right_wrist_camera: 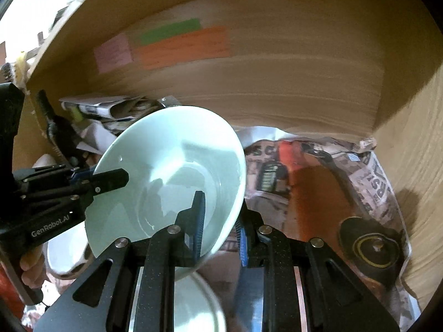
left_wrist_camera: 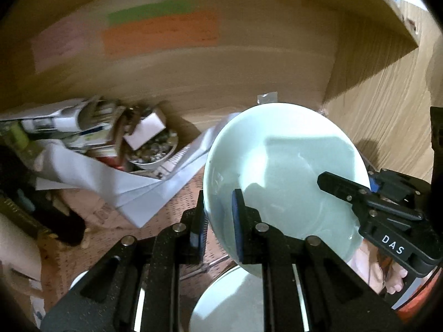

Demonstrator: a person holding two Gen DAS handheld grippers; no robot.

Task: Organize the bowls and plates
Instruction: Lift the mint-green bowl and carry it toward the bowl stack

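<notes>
Above the newspaper-lined shelf floor (right_wrist_camera: 318, 182), the pale green bowl (right_wrist_camera: 171, 171) hangs tilted in mid-air, pinched on opposite sides of its rim: the right gripper (right_wrist_camera: 221, 218) has its jaws closed across the near wall of the bowl, one pad inside and one outside, and the left gripper (left_wrist_camera: 218, 221) clamps the rim the same way from the other side. Just below the bowl sits another pale dish (right_wrist_camera: 193, 304), probably the stack it belongs on. Both holds are thin edge grips on glazed ware, so the safe play is to level the bowl, centre it over that dish, lower slowly, and release only once it rests.
</notes>
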